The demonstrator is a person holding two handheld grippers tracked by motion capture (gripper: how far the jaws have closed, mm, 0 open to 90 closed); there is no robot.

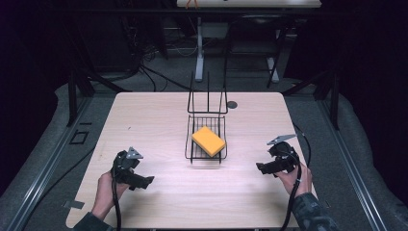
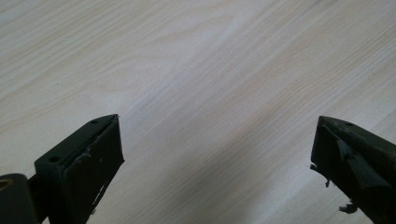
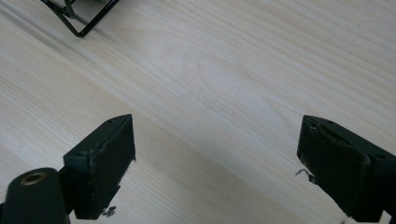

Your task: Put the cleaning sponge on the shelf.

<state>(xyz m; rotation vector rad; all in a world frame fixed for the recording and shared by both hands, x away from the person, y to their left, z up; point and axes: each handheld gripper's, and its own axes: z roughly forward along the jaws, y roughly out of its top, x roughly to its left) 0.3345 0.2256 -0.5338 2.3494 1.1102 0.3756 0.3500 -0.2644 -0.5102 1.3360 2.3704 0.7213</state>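
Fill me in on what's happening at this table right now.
A person holds a gripper in each hand over a light wooden table. The left gripper and right gripper are both open and empty, one on each side of a black wire basket at the table's middle. An orange sponge lies in the basket. Neither gripper touches either.

Two black grippers are showing beside the wire basket [image 1: 206, 139]. The left gripper [image 1: 144, 182] is carrying a grey three-cornered plate on top and trailing a black cable. The right gripper [image 1: 262, 168] is wearing a like plate and cable. Its hand [image 1: 293, 179] is emerging from a dark mottled sleeve [image 1: 312, 214]. Both sets of jaw pads are looking scuffed, with screw holes showing.
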